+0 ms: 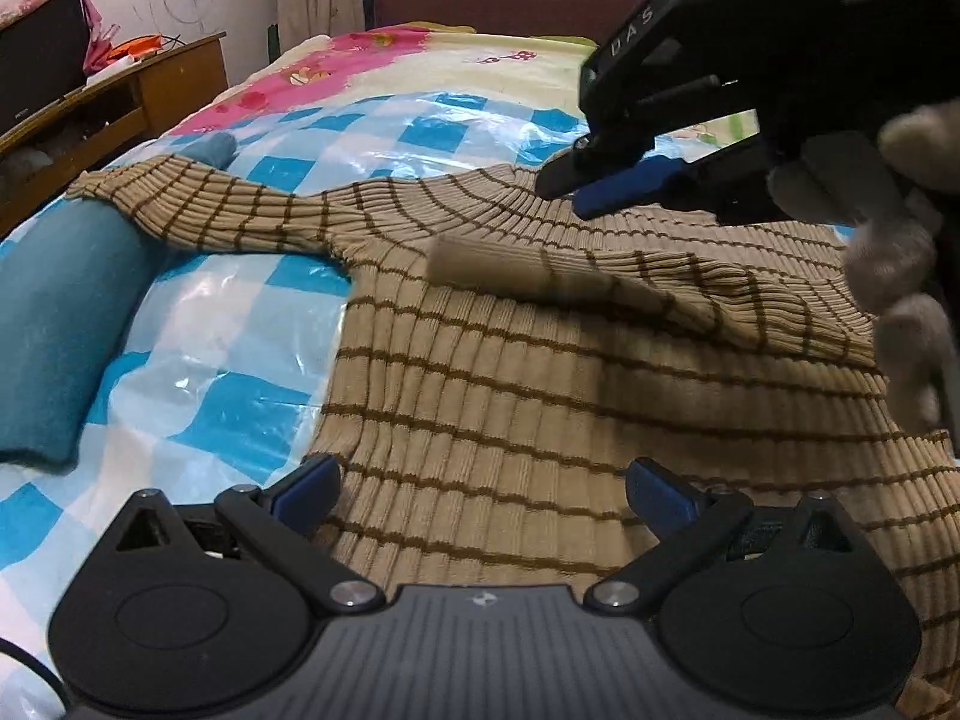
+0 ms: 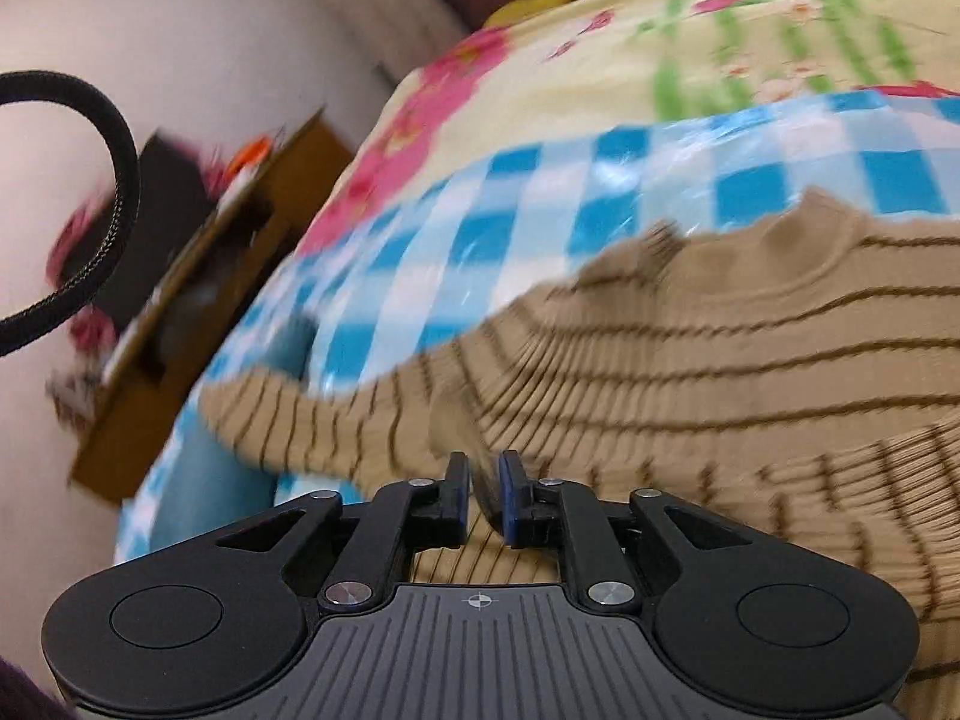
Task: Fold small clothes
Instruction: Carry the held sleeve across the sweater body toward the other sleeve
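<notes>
A tan ribbed sweater (image 1: 498, 396) with thin brown stripes lies spread on a bed, on top of a blue-and-white checked plastic sheet (image 1: 240, 324). One sleeve (image 1: 198, 210) reaches out toward the left side, and its end lies over a teal garment (image 1: 54, 324) that rests on the same sheet. The other sleeve (image 1: 630, 288) is folded across the body of the sweater, with its plain cuff pointing left.

The left gripper (image 1: 480, 489) is low over the bottom part of the sweater. Its jaws stand wide apart and hold nothing. The right gripper (image 2: 483, 498) is above the shoulder area, near the collar (image 2: 798, 240). Its jaws are nearly closed, with only a narrow gap between them; I cannot tell if any cloth is caught there. A gloved hand (image 1: 900, 252) holds this gripper.

Under the plastic sheet there is a flowered bedspread (image 1: 384, 60). Beside the bed stands a wooden table (image 1: 138, 90) with clutter on it.
</notes>
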Tool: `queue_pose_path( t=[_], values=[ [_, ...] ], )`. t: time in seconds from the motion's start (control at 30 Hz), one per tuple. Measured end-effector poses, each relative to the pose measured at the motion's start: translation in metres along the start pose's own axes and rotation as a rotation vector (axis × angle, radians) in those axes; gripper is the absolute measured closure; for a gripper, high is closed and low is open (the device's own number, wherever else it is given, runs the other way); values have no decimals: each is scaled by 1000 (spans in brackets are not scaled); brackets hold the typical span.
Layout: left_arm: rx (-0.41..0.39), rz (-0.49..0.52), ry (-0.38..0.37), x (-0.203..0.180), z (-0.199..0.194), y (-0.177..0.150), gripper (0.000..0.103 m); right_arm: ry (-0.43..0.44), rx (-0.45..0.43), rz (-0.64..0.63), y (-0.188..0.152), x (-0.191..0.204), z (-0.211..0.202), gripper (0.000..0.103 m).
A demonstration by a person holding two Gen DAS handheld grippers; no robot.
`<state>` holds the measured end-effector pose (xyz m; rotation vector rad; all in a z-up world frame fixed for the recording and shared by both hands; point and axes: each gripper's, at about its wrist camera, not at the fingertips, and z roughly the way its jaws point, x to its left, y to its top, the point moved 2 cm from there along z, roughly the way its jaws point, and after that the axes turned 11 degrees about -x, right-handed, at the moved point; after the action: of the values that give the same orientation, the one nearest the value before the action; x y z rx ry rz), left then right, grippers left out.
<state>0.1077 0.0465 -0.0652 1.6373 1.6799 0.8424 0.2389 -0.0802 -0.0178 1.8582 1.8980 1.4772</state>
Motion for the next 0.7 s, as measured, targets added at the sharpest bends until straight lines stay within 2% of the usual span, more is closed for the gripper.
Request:
queue_pose_path(
  t=[0.1,0.23,0.43,0.5,0.57,0.63,0.7],
  values=[
    [-1,-18,-30,4,0,-1,0,-11,-1,-113,-2,14,-6,69],
    [-9,-37,-49,8,-2,-1,0,-50,35,-261,-7,26,5,66],
    [-15,-59,-62,13,-4,0,0,-1,163,-432,-31,44,28,65],
    [-14,-59,-67,13,-4,-1,0,12,207,-494,-38,50,36,58],
    [-16,-56,-67,12,-5,-1,0,11,225,-560,-44,54,45,56],
    [-16,-54,-67,12,-5,-1,0,-21,208,-622,-48,57,53,62],
    [-17,-57,-67,13,-6,-1,0,-66,197,-586,-45,56,58,91]
  ],
)
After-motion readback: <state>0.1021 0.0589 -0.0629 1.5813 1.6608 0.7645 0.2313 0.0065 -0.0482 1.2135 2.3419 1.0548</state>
